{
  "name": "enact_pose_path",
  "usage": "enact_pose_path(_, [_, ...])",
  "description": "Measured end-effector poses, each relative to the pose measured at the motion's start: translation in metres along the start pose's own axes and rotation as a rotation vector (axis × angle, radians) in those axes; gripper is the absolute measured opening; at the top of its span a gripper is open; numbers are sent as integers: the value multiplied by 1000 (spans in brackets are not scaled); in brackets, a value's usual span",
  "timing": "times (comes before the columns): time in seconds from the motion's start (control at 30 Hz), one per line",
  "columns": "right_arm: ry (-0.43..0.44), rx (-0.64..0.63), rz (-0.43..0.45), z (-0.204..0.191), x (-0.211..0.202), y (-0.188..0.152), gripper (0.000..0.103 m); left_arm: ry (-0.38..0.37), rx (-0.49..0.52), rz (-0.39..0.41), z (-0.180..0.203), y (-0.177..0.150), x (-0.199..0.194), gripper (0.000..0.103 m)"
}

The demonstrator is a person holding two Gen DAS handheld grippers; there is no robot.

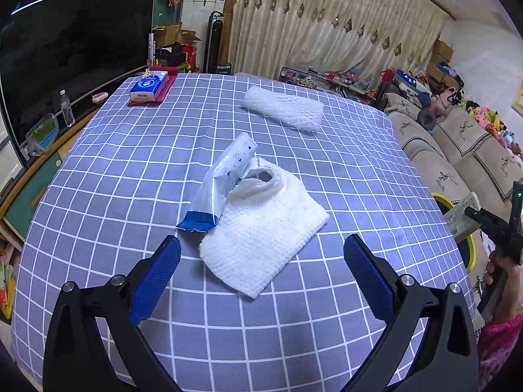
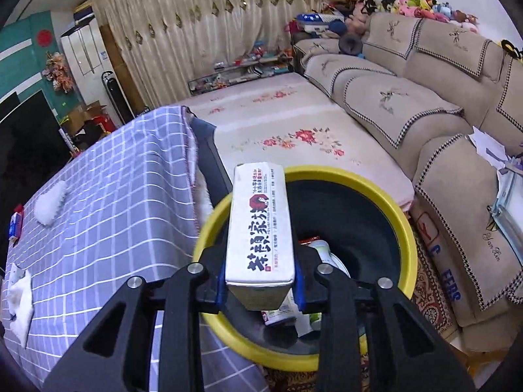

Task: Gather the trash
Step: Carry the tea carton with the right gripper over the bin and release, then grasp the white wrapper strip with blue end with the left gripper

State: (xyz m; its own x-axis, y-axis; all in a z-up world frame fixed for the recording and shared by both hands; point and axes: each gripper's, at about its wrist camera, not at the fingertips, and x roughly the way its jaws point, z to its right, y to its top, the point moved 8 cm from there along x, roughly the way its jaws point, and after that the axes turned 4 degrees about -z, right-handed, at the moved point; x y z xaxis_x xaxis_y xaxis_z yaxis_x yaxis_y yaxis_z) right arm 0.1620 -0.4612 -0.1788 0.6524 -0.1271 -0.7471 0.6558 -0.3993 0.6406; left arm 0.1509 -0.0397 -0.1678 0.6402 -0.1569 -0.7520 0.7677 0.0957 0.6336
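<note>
1. Right now the right gripper point(image 2: 260, 289) is clamping a long white carton point(image 2: 258, 225) printed with dark characters; its jaws are standing narrowly apart, with the blue pads pressing both long sides of the carton.
2. That carton is hanging over the mouth of a yellow-rimmed bin point(image 2: 405, 228), which is standing on the floor just beside the tabletop's edge, between it and the sofa point(image 2: 408, 107).
3. Inside the bin, some discarded packaging point(image 2: 323, 251) is already lying at the bottom.
4. Meanwhile the left gripper point(image 1: 261, 271) is hovering with its jaws spread wide and holding nothing, pointing down at the checked tablecloth point(image 1: 130, 176).
5. Just ahead of its fingers, a white foam net sleeve point(image 1: 264, 228) is lying near the middle of the tabletop, with a blue-and-white wrapper point(image 1: 222, 183) resting partly on it.
6. A second foam net point(image 1: 284, 107) is lying toward the far edge, well apart from the first.
7. At the far left corner, a tissue pack point(image 1: 148, 86) is sitting on a red item.
</note>
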Motion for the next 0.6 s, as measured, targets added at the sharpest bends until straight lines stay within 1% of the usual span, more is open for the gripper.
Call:
enact_pose_path(0.1, [-22, 7, -3, 6, 11, 2, 30, 3, 1, -5, 0, 0, 2, 98])
enact_pose_path(0.2, [-52, 20, 16, 11, 15, 8, 52, 5, -3, -8, -2, 0, 4, 98])
enact_pose_path(0.33, [-45, 33, 56, 9, 2, 13, 52, 12, -9, -10, -5, 0, 6, 98])
enact_pose_path(0.4, [-13, 31, 70, 3, -8, 13, 53, 19, -7, -9, -8, 1, 7, 98])
enact_pose_path(0.53, [21, -6, 99, -13, -27, 7, 55, 34, -13, -5, -15, 7, 7, 98])
enact_pose_path(0.6, [50, -21, 107, -23, -36, 6, 56, 52, -16, 3, -21, 12, 7, 98])
